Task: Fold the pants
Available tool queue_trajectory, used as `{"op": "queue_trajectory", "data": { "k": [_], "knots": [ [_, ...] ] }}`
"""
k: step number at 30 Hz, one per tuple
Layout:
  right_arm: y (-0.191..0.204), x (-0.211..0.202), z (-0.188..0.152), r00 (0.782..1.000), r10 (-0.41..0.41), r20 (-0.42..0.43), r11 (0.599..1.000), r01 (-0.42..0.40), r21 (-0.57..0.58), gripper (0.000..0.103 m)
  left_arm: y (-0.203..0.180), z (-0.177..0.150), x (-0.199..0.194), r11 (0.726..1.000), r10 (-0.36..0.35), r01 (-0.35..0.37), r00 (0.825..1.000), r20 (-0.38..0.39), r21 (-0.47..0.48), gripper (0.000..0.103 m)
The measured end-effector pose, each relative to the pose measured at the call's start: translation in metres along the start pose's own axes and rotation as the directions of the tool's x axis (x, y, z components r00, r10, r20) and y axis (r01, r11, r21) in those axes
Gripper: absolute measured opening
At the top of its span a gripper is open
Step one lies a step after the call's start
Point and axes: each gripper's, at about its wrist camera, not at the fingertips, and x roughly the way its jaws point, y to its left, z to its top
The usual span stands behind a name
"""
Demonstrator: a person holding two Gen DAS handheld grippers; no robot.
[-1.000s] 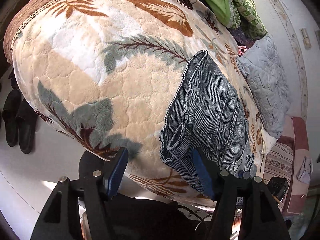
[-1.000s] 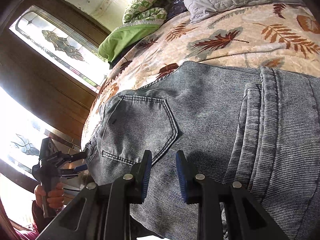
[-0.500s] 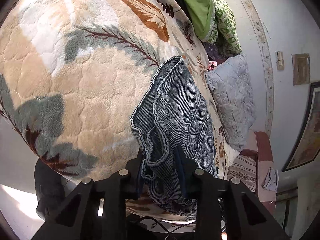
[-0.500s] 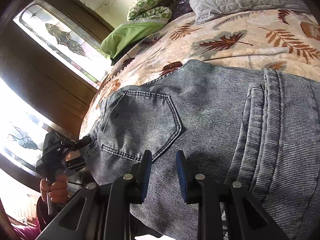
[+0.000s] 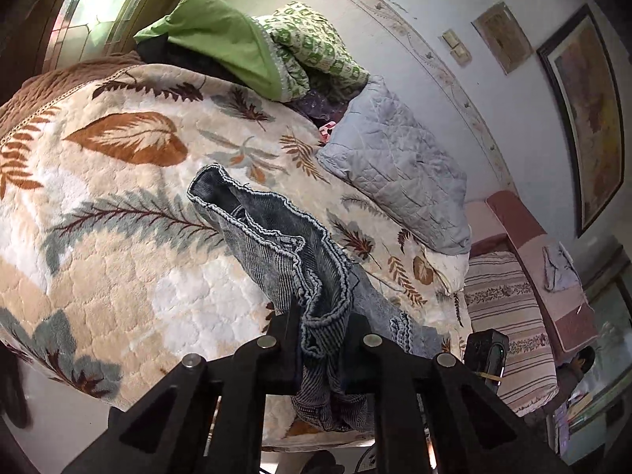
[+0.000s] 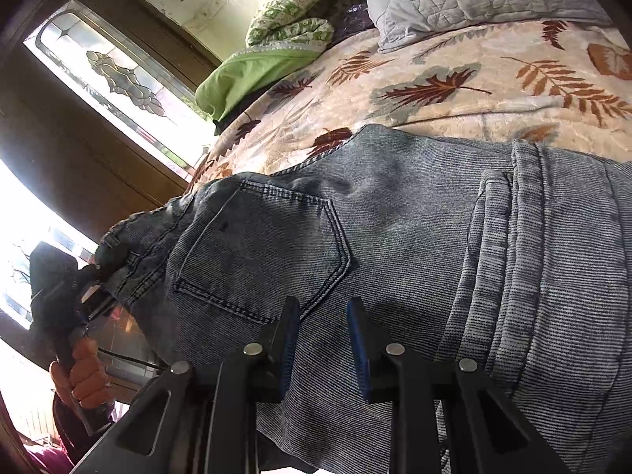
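Note:
Grey-blue denim pants (image 6: 414, 245) lie on a bed covered by a cream leaf-print blanket (image 5: 118, 245). In the right wrist view the back pocket (image 6: 260, 252) faces up. My left gripper (image 5: 324, 328) is shut on the pants' waistband edge (image 5: 316, 272) and holds it bunched above the blanket. It also shows at the pants' left end in the right wrist view (image 6: 91, 276). My right gripper (image 6: 322, 339) sits over the seat of the pants, jaws narrowly apart with the denim between the blue pads (image 6: 292, 339); I cannot tell if it grips cloth.
A grey quilted pillow (image 5: 399, 166) and a green folded cloth (image 5: 221, 39) with a green patterned quilt (image 5: 316, 51) lie at the bed's far end. A striped cushion and pink sofa (image 5: 509, 308) stand to the right. A window door (image 6: 118, 75) is on the left.
My left gripper closed on the waistband edge and lifted it, tilting its view up toward the wall. My right gripper stayed over the seat of the pants.

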Motion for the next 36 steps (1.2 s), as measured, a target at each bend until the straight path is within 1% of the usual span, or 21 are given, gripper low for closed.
{"op": "queue_trajectory", "data": {
  "k": [4,6,8,12,14,16,18,20,21,22,24,26,27,28,29,31,32,33,34,35,36],
  "knots": [
    [-0.011,-0.028,0.011,0.996,-0.013,0.091,0.999,0.01,0.038,0.027,-0.05,0.007,0.0,0.992,-0.026,0.029,0.999,-0.027,0.122,0.012],
    [-0.02,-0.052,0.019,0.986,-0.036,0.164,0.997,0.025,0.069,0.027,-0.08,0.008,0.003,0.98,-0.038,0.046,0.998,-0.046,0.195,0.012],
    [-0.032,-0.08,0.027,0.969,-0.055,0.242,0.994,0.029,0.107,0.027,-0.11,0.007,0.01,0.963,-0.051,0.069,0.996,-0.074,0.259,0.012],
    [-0.063,-0.14,0.032,0.913,-0.1,0.396,0.98,0.02,0.2,0.027,-0.169,-0.006,0.03,0.92,-0.085,0.134,0.986,-0.146,0.368,0.012],
    [-0.08,-0.169,0.031,0.881,-0.121,0.457,0.968,0.002,0.251,0.027,-0.196,-0.017,0.044,0.897,-0.099,0.172,0.976,-0.193,0.408,0.012],
    [-0.097,-0.194,0.027,0.847,-0.142,0.512,0.952,-0.024,0.305,0.027,-0.221,-0.031,0.063,0.874,-0.113,0.216,0.962,-0.249,0.436,0.012],
    [-0.112,-0.213,0.021,0.813,-0.167,0.558,0.935,-0.05,0.352,0.027,-0.241,-0.049,0.083,0.855,-0.119,0.256,0.944,-0.309,0.451,0.012],
    [-0.126,-0.23,0.016,0.781,-0.2,0.591,0.917,-0.064,0.394,0.027,-0.258,-0.069,0.108,0.838,-0.122,0.296,0.92,-0.372,0.458,0.012],
    [-0.131,-0.236,0.013,0.768,-0.215,0.604,0.909,-0.069,0.411,0.027,-0.264,-0.079,0.122,0.836,-0.119,0.311,0.907,-0.403,0.453,0.012],
    [-0.136,-0.241,0.01,0.756,-0.23,0.612,0.902,-0.071,0.426,0.027,-0.269,-0.091,0.137,0.836,-0.111,0.324,0.891,-0.441,0.444,0.012],
    [-0.145,-0.252,0.005,0.737,-0.26,0.623,0.89,-0.067,0.451,0.027,-0.273,-0.116,0.168,0.834,-0.087,0.347,0.85,-0.519,0.429,0.013],
    [-0.15,-0.259,0.002,0.724,-0.288,0.627,0.882,-0.054,0.468,0.027,-0.272,-0.14,0.193,0.846,-0.034,0.334,0.812,-0.583,0.415,0.014],
    [-0.151,-0.261,0.001,0.72,-0.3,0.626,0.881,-0.042,0.471,0.027,-0.269,-0.148,0.202,0.852,-0.024,0.338,0.788,-0.615,0.4,0.014],
    [-0.151,-0.263,0.0,0.716,-0.313,0.624,0.881,-0.027,0.473,0.027,-0.268,-0.152,0.205,0.854,-0.022,0.343,0.776,-0.63,0.392,0.014],
    [-0.15,-0.265,0.0,0.713,-0.324,0.622,0.881,-0.011,0.472,0.027,-0.267,-0.153,0.201,0.852,-0.027,0.346,0.778,-0.628,0.392,0.014],
    [-0.148,-0.266,-0.001,0.709,-0.339,0.618,0.884,0.015,0.467,0.027,-0.267,-0.144,0.186,0.839,-0.067,0.378,0.786,-0.615,0.391,0.018],
    [-0.147,-0.266,0.0,0.708,-0.342,0.618,0.885,0.022,0.464,0.027,-0.268,-0.136,0.177,0.833,-0.094,0.397,0.788,-0.608,0.385,0.023],
    [-0.146,-0.265,0.0,0.709,-0.341,0.617,0.887,0.026,0.461,0.027,-0.269,-0.127,0.167,0.826,-0.13,0.421,0.789,-0.6,0.375,0.032],
    [-0.144,-0.264,0.001,0.711,-0.339,0.616,0.889,0.028,0.458,0.027,-0.27,-0.117,0.155,0.816,-0.162,0.44,0.797,-0.581,0.376,0.038],
    [-0.142,-0.262,0.002,0.715,-0.337,0.612,0.89,0.03,0.454,0.027,-0.272,-0.105,0.145,0.807,-0.185,0.446,0.814,-0.551,0.388,0.052],
    [-0.139,-0.258,0.004,0.721,-0.334,0.607,0.893,0.036,0.448,0.027,-0.274,-0.094,0.136,0.801,-0.198,0.44,0.835,-0.514,0.407,0.06]
  ]
}}
